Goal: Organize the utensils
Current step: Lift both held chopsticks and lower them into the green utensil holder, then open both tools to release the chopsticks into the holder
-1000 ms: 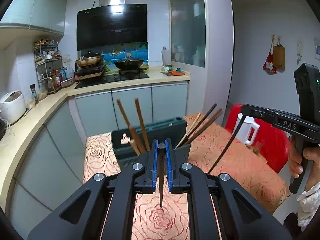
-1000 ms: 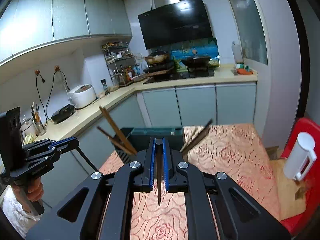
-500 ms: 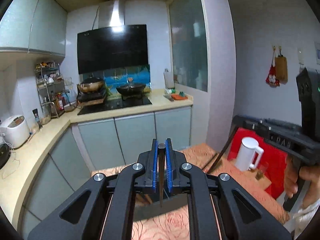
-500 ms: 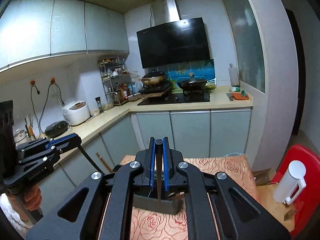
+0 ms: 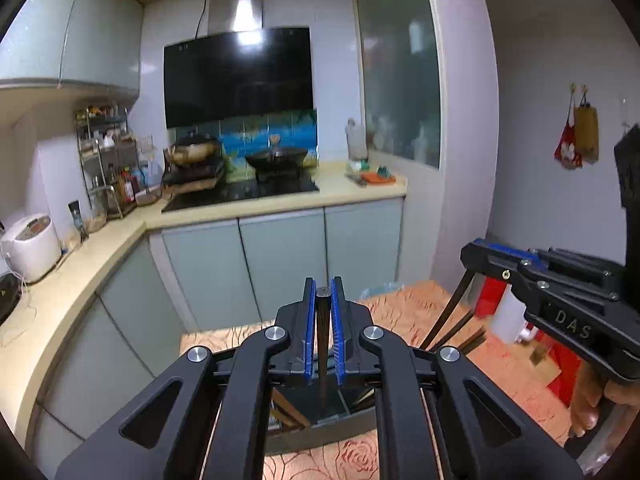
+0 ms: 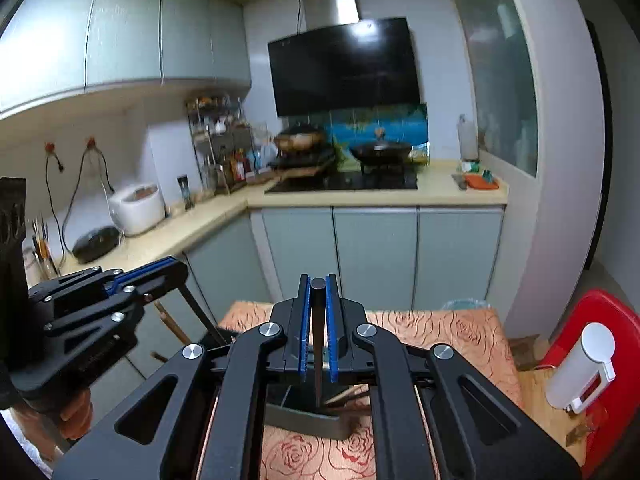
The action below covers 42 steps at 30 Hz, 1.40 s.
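Observation:
My left gripper (image 5: 323,292) is shut on a dark chopstick (image 5: 323,360) that hangs tip down over a dark utensil holder (image 5: 320,416) on the table. My right gripper (image 6: 319,288) is likewise shut on a second dark chopstick (image 6: 318,360) above the same holder (image 6: 304,416). Each gripper shows in the other's view: the right gripper (image 5: 474,256) at the right edge, the left gripper (image 6: 172,274) at the left. Several brown chopsticks (image 5: 468,340) lean out of the holder. The gripper bodies hide most of the holder.
The table wears a rose-patterned cloth (image 6: 440,332). A white jug (image 6: 580,368) stands on a red chair (image 6: 600,308) to the right. Behind runs an L-shaped kitchen counter (image 5: 100,248) with a rice cooker (image 5: 30,246) and a hob with pans (image 5: 276,156).
Both grippers rose and drew back from the holder with their chopsticks still held. The holder has slid down the frames and is now mostly hidden behind the gripper bodies.

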Each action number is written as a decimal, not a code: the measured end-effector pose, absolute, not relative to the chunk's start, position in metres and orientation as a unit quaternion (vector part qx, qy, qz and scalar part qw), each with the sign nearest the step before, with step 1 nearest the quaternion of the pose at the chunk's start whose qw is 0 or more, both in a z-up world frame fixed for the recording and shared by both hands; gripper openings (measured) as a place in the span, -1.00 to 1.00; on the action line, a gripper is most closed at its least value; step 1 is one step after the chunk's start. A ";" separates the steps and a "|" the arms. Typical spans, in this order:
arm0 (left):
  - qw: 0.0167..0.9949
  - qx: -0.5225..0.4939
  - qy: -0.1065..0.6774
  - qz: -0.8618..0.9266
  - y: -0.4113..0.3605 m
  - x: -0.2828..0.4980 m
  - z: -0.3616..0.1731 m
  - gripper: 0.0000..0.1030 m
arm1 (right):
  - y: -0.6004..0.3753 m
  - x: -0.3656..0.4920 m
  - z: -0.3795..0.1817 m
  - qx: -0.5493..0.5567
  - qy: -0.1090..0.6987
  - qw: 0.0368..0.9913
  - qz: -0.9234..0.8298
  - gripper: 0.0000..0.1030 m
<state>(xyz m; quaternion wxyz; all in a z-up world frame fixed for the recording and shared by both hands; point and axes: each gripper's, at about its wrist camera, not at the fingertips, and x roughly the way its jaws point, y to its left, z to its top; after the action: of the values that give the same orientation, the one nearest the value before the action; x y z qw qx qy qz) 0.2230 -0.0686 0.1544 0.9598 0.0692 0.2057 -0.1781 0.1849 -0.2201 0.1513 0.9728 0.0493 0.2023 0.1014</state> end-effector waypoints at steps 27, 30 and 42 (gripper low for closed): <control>0.961 0.043 0.217 -0.164 -0.041 0.214 0.135 0.35 | -0.217 0.196 0.120 0.072 0.230 0.965 0.098 -0.10; 0.964 0.038 0.205 -0.162 -0.037 0.207 0.142 0.50 | -0.221 0.188 0.125 0.073 0.223 0.967 0.097 -0.05; 0.970 0.030 0.194 -0.144 -0.015 0.168 0.132 0.68 | -0.238 0.144 0.119 0.070 0.199 0.974 0.077 0.22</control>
<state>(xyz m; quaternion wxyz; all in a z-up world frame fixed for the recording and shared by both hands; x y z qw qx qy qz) 0.1680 -0.0147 0.1320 0.9698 0.0298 0.1945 -0.1442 0.1443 -0.2378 0.1188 0.9743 0.0705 0.1994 0.0774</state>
